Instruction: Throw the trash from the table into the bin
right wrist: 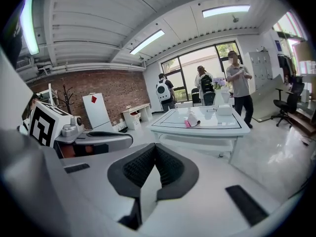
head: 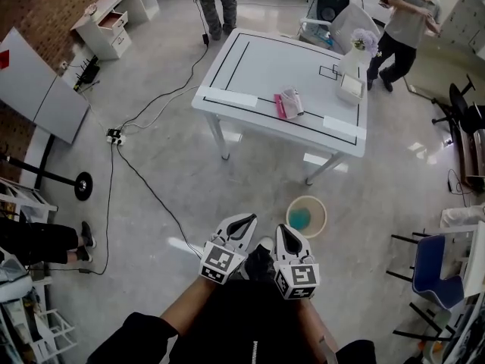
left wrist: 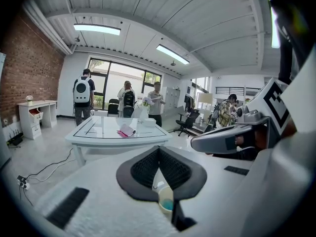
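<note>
I see a black cable [head: 144, 177] trailing across the floor on the left, from a power strip [head: 114, 136]. A white desk [head: 114, 17] stands far left. A person [head: 405, 25] is far right, and a blue chair [head: 433, 268] near right.

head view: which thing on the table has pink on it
The rolled trash near the table's near edge; the box and vase further right are white.
</note>
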`<state>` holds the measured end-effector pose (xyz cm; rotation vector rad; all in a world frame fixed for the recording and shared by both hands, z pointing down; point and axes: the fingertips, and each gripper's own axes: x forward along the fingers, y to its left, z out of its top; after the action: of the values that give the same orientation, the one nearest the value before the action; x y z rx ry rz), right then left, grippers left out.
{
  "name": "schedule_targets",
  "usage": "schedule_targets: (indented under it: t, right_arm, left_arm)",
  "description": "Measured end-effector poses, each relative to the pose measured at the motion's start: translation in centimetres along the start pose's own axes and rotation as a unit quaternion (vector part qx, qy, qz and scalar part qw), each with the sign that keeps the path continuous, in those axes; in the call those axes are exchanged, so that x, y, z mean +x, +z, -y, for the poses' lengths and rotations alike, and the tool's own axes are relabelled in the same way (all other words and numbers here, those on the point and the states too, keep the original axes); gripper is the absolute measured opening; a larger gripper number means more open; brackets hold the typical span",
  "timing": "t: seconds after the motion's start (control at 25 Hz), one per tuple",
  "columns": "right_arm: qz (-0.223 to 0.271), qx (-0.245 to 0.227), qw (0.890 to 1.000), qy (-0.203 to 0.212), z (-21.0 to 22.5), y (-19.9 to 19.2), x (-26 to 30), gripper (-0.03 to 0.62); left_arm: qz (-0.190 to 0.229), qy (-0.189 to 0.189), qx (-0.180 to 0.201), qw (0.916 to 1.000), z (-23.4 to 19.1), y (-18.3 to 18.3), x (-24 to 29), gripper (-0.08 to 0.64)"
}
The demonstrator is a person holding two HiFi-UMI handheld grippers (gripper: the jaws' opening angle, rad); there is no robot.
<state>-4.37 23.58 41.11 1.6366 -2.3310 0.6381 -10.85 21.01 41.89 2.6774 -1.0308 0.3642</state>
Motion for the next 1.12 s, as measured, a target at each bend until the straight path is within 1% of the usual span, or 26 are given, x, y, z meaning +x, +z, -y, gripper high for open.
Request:
schedule_targets:
  t: [0.44,0.68,0.88,1.0,1.12]
  right_arm:
    - [-0.001,-0.005,1.000,0.012,3.8,1.8,1.6,0.008]
    - [-0.005,-0.002,1.000,0.017,4.8,2.5,2.4,0.008]
    - [-0.008,0.000,1.000,0.021,4.6,3.1,4.0,0.008]
    - [-0.006,0.003,1.000,0.016,4.8,3.9,5.7,0.009]
    - [-0.009,0.008,1.000,0.005,5.0,5.0,7.4,0.009]
  left_arm:
    - [0.003,0.011,0.001,0.9999,-0.3,2.1,4.1,0.008]
    - [0.000,0.013,-0.001,0.9999,-0.5,2.6,5.3,0.008]
    - [-0.002,0.013,-0.002,0.9999,-1.8,3.1,6.0,0.008]
    - [0.000,0.007,0.000,1.0000,-3.2,3.7,7.1,0.008]
    - [0.000,-0.008,0.000,1.0000,-4.7,4.3,8.4,0.008]
